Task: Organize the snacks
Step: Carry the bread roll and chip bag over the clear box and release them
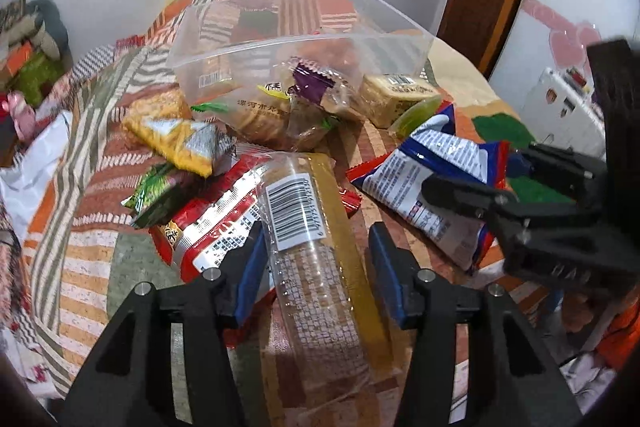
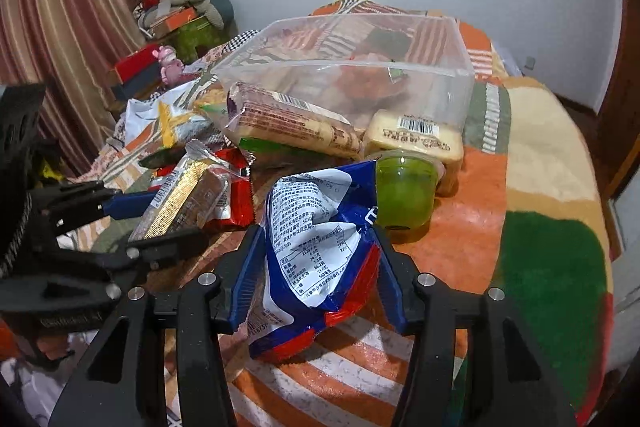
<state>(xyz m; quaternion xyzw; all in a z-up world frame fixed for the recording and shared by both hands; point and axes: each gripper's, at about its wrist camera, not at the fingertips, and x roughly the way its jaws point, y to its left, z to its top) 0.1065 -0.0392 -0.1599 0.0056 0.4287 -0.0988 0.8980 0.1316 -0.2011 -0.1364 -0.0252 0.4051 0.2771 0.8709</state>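
Nearest me: my left gripper straddles the long clear-wrapped biscuit sleeve, the one with the barcode label, lying lengthwise on the patterned bedspread.
Left gripper state: its blue pads stand on either side of the sleeve. The left one looks to be touching the wrap, the right one shows a gap, so I call it apart, not clamped.
Right gripper: my right gripper is clamped on the blue, white and red crinkled bag, both pads pressing into the foil.
Where the goods lie: the clear plastic bin sits beyond both grippers, already holding several packets. The biscuit sleeve and the blue bag are both short of it, on the bedspread.
Around the sleeve: a red foil packet lies under its left edge, and a yellow triangular packet and a green one lie farther left.
Around the bag: a green jelly cup sits just beyond the bag, touching or nearly touching it, with a pale wrapped cake behind.
Risk one: the sleeve is slick and round. If I lift with a loose grip, I judge it will slide out or roll.
Risk two: closing on the sleeve could pinch the red packet along with it.
Risk three: lifting the bag may knock the jelly cup over.
Risk four: the grippers are near each other and could clash on the way to the bin.
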